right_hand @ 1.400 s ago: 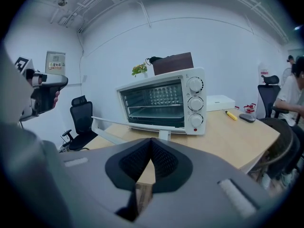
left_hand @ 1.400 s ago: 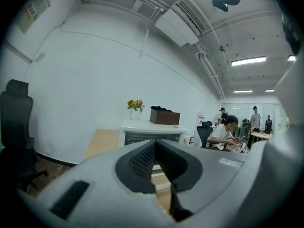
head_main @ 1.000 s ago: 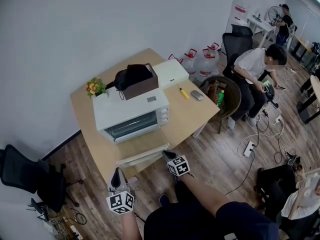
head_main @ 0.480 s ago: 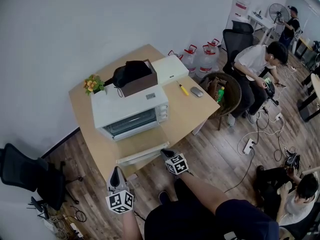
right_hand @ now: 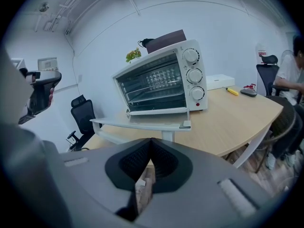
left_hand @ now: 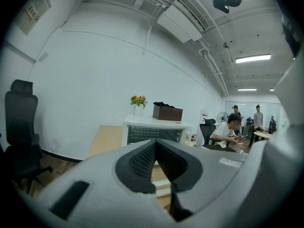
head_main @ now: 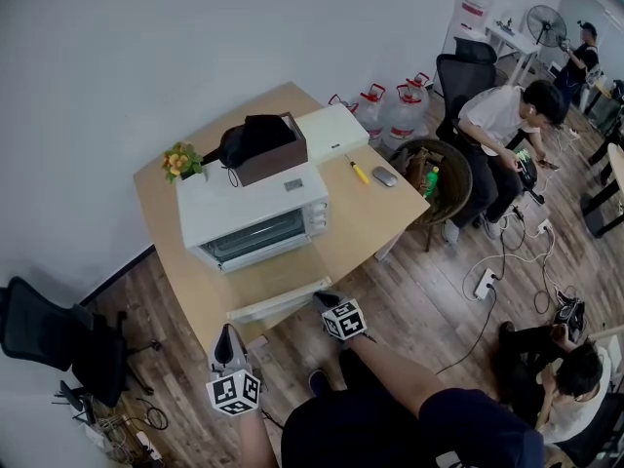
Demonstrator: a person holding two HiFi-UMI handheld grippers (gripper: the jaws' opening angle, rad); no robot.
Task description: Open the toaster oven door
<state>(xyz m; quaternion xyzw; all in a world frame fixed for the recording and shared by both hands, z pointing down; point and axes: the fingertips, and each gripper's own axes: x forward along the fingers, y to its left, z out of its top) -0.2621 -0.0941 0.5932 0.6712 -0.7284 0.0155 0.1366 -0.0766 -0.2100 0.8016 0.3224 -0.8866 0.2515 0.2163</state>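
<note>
A white toaster oven [head_main: 252, 213] stands on the wooden table [head_main: 366, 222] with its glass door [right_hand: 152, 85] closed and upright. A handle bar [right_hand: 156, 112] runs along the door's lower edge, and three knobs [right_hand: 192, 75] sit to its right. My left gripper [head_main: 227, 333] hangs off the table's front-left corner, well short of the oven, jaws pressed together and empty. My right gripper [head_main: 323, 299] is by the table's front edge, also shut on nothing. In the left gripper view the oven [left_hand: 154, 132] shows beyond the shut gripper [left_hand: 156, 144]; the right gripper [right_hand: 151, 141] points at the door.
A white bar-shaped frame [head_main: 278, 301] lies along the table's front edge between my grippers and the oven. On the oven sits a brown box [head_main: 275, 160]; flowers [head_main: 178, 162], a white box [head_main: 332, 134], a yellow tool [head_main: 359, 174] lie behind. A black chair [head_main: 44, 334] stands left, people sit right.
Both grippers stay where they were, still shut. The oven door has not moved. The view shifted slightly and the people at the right changed posture.
</note>
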